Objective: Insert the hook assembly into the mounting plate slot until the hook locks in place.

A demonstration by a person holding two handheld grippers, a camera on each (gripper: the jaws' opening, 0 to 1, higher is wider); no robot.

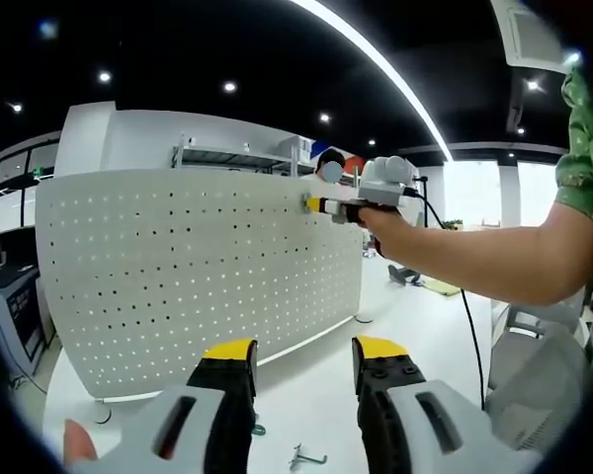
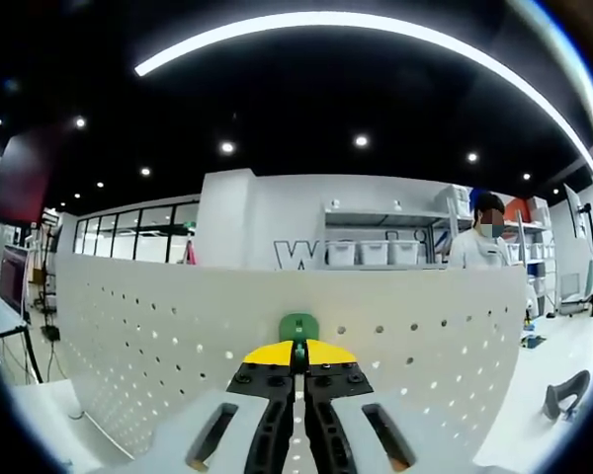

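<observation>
Misalignment is the likely risk: the green hook assembly (image 2: pixel 297 326), clenched in the right claw (image 2: pixel 297 357), is pressed near the pegboard's (image 2: pixel 148 316) top edge and could slip out unlocked. The left claw (image 1: pixel 304 353) is held released above the desk (image 1: pixel 306 405).

Left gripper view faces the pegboard (image 1: pixel 198 267) from farther back; right gripper view sits close against it.

Pegboard (image 1: pixel 198 267) looks like matt white painted metal, though honestly hard to tell. Table (image 1: pixel 316 395) is smooth and slightly glossy; the green hook (image 2: pixel 297 326) seems plastic.
</observation>
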